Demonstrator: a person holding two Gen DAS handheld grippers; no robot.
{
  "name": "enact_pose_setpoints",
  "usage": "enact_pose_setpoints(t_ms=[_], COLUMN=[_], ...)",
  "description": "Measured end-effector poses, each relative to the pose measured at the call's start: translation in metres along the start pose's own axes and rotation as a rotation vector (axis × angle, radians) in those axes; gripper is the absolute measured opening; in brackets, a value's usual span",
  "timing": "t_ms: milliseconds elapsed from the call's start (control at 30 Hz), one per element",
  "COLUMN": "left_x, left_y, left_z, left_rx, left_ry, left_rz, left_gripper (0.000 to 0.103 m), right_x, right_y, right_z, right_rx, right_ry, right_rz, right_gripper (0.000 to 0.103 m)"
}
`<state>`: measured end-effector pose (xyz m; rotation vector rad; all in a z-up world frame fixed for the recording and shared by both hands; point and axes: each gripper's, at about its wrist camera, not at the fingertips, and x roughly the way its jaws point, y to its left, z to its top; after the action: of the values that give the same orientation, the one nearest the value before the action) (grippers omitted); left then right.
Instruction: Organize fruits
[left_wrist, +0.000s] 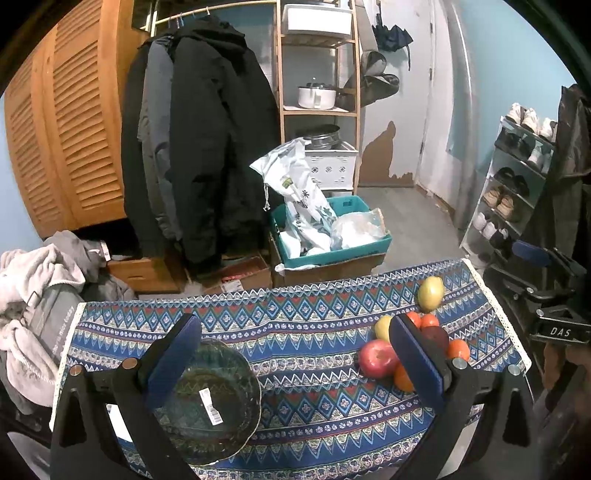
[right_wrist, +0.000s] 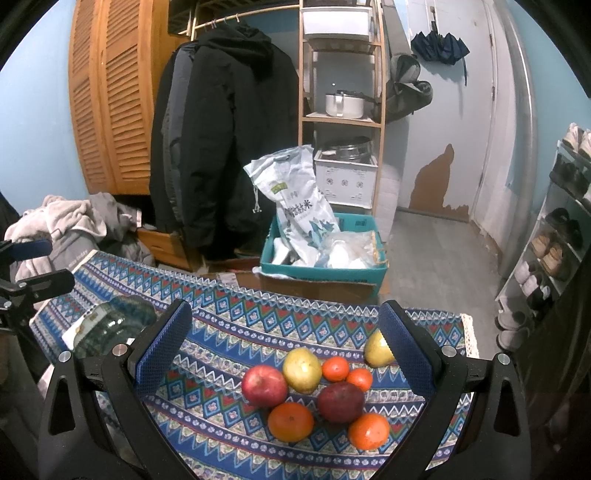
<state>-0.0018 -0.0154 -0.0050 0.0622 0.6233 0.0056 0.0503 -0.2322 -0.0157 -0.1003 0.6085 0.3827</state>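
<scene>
tabletop (right_wrist: 258, 317) under both jaws | glass bowl (left_wrist: 210, 402) empty, below left gripper (left_wrist: 295, 343) | fruit cluster (right_wrist: 317, 395) loose between right gripper (right_wrist: 284, 332) jaws | both jaws wide, holding nothing | step: first pick pending | next: likely close on red apple (right_wrist: 264, 385)

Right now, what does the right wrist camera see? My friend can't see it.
The open right gripper hovers over loose fruit on a patterned tablecloth: a red apple, dark apple, pear and oranges. A glass bowl sits far left.
</scene>
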Motion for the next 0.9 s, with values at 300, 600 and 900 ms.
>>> enact_pose_setpoints(t_ms=[300,600,900], left_x=[0.032,0.077,0.105], left_y=[-0.019,-0.048,-0.074], left_z=[-0.007,-0.029,-0.044], left_rx=[-0.021,0.053,0.107], left_ry=[0.085,0.234,0.335], left_rz=[-0.081,-0.083,-0.110], left_gripper=[0.102,0.102,0.102], right_x=[0.004,0.013,0.023], right_y=[-0.019,-0.053,-0.082], right_z=[-0.001,-0.020,-0.045], right_rx=[0.023,0.080,0.130], right_ry=[0.041,0.111,0.188], right_rz=[-0.031,-0.090,-0.132], right_gripper=[0.099,0.099,0.099])
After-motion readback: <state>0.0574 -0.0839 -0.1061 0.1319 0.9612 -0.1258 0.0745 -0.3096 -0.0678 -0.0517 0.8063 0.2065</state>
